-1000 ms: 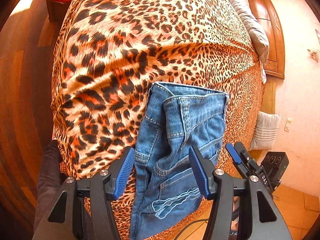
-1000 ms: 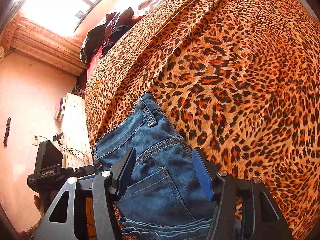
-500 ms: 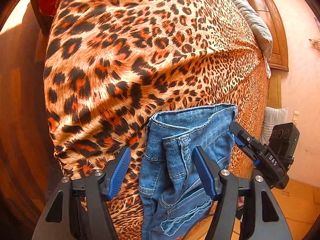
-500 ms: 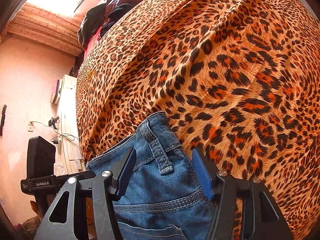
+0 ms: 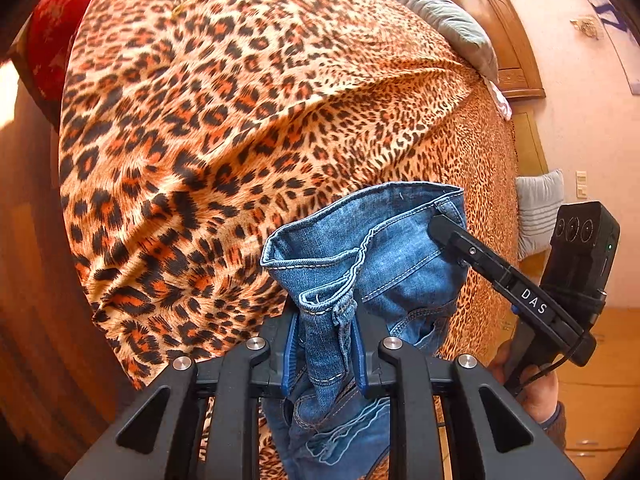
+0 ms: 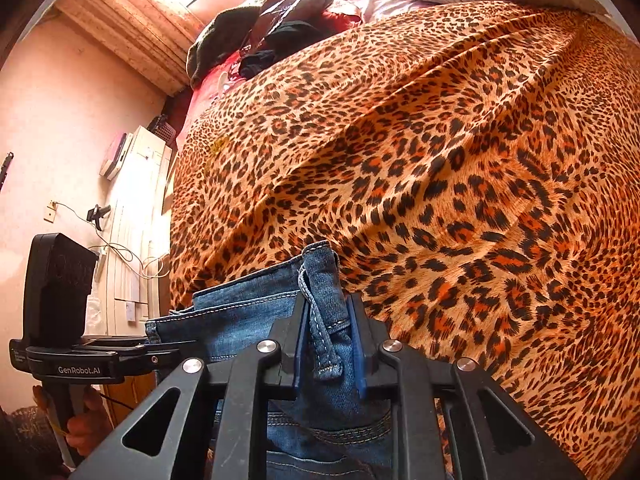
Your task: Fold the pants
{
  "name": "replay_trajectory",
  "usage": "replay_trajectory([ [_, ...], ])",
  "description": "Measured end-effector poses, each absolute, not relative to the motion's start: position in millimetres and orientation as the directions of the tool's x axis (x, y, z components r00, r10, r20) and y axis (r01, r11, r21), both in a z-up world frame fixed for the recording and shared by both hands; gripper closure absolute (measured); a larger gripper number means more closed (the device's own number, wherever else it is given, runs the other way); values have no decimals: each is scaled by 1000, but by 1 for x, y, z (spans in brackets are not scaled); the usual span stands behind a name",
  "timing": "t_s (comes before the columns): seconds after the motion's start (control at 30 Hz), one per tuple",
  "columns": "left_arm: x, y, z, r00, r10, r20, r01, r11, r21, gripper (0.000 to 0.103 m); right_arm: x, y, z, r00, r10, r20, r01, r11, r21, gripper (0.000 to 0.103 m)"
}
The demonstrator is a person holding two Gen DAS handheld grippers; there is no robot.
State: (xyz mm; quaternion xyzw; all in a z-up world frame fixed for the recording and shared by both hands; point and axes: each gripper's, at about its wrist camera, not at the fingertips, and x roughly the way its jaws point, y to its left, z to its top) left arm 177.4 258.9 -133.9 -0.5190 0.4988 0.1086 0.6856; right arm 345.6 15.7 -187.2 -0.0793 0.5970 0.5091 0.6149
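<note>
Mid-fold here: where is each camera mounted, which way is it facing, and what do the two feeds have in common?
Left wrist: on the left tool, looking down along its fingers at the jeans it pinches; the right tool's tip and hand show.
Right wrist: on the right tool, looking down at the waistband it pinches; the other tool and its hand show at left.
Shared: jeans, leopard bedspread, each other's tool.
</note>
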Motion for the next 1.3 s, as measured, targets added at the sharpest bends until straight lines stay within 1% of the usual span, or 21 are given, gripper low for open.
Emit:
replay_trajectory([
  [0.2, 175, 201, -57, 523, -249, -815, -530, 654, -539, 83, 337, -66, -124, -173, 711, -682, -681, 414, 604, 85],
  [0.33, 152, 143, -15, 544, -228, -808, -394, 781, -485, 82, 319, -147, -102, -133, 782, -609, -642, 400, 654, 84],
  [0.43, 133, 97, -8, 510, -299, -806, -296, 819, -492, 82, 296, -209, -108, -110, 796, -595, -597, 426, 680, 81],
  [0.57, 120, 37, -40, 360, -440, -823, -210, 821, -531, 81, 258, -284, -146, -95, 777, -623, -497, 505, 706, 80],
  [0.63, 116, 11, -78, 228, -499, -836, -219, 810, -544, 81, 241, -313, -176, -94, 739, -667, -447, 567, 691, 78],
  [0.7, 112, 1, -117, 102, -525, -845, -292, 796, -530, 81, 225, -331, -209, -107, 644, -757, -408, 666, 624, 78],
  [0.73, 108, 4, -130, 70, -554, -829, -342, 768, -542, 81, 218, -339, -222, -109, 586, -803, -398, 715, 575, 78],
  [0.8, 98, 18, -135, 84, -629, -773, -417, 682, -601, 78, 209, -357, -236, -109, 531, -841, -370, 763, 530, 78],
  [0.87, 87, 32, -122, 130, -652, -747, -414, 649, -638, 74, 203, -379, -229, -78, 556, -827, -348, 762, 546, 78],
  [0.9, 81, 39, -114, 154, -645, -749, -409, 648, -642, 70, 204, -387, -222, -52, 565, -824, -339, 766, 547, 77],
  [0.93, 75, 47, -107, 178, -635, -752, -415, 644, -643, 63, 206, -397, -214, -22, 578, -816, -325, 767, 553, 71],
  [0.97, 70, 53, -104, 200, -634, -747, -434, 627, -647, 58, 210, -404, -207, 5, 607, -795, -302, 758, 578, 68],
  [1.0, 67, 59, -102, 223, -642, -734, -457, 596, -660, 52, 216, -408, -201, 29, 643, -766, -274, 742, 612, 60],
  [1.03, 66, 64, -103, 249, -653, -716, -481, 558, -676, 52, 222, -409, -195, 44, 679, -733, -250, 718, 650, 52],
  [1.07, 67, 68, -104, 270, -661, -700, -500, 525, -689, 52, 229, -406, -192, 45, 720, -693, -232, 682, 693, 47],
  [1.1, 70, 71, -109, 276, -661, -698, -519, 509, -687, 51, 235, -399, -192, 33, 756, -654, -220, 644, 733, 36],
  [1.13, 75, 71, -113, 275, -660, -699, -537, 498, -681, 51, 241, -388, -195, 14, 778, -629, -209, 617, 759, 32],
  [1.17, 82, 69, -118, 274, -667, -692, -547, 484, -683, 51, 245, -375, -199, -8, 786, -618, -206, 604, 770, 32],
  [1.2, 87, 63, -123, 257, -672, -694, -554, 486, -676, 51, 249, -361, -205, -37, 775, -631, -218, 610, 762, 33],
  [1.27, 92, 44, -131, 196, -656, -729, -559, 536, -632, 51, 252, -330, -219, -67, 696, -715, -282, 674, 683, 32],
  [1.3, 95, 36, -133, 162, -639, -752, -548, 575, -607, 53, 252, -317, -226, -100, 673, -733, -312, 679, 665, 37],
])
